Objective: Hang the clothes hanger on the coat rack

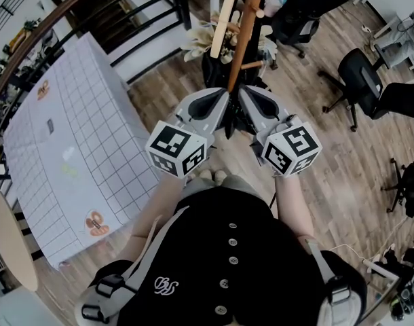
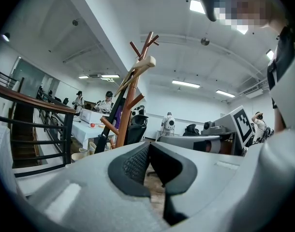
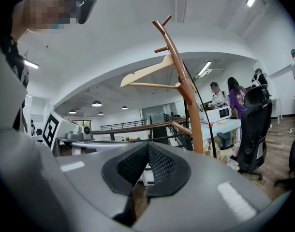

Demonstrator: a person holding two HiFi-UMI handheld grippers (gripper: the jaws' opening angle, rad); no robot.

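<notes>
The wooden coat rack (image 1: 246,32) stands just ahead of me, with a pale wooden hanger (image 1: 222,17) on one of its upper pegs. In the left gripper view the hanger (image 2: 138,69) hangs high on the rack (image 2: 124,124). The right gripper view shows the hanger (image 3: 148,73) hooked on the pole (image 3: 188,98), clear of both grippers. My left gripper (image 1: 225,122) and right gripper (image 1: 243,119) are held side by side in front of my chest, pointing at the rack. Both are shut with nothing between the pads (image 2: 133,166) (image 3: 159,164).
A table with a white grid cloth (image 1: 78,148) stands at my left beside a dark stair railing (image 1: 125,19). Black office chairs (image 1: 360,80) are at the right on the wood floor. A dark bag and pale bundle (image 1: 210,43) sit at the rack's foot. People (image 3: 237,98) stand at a far table.
</notes>
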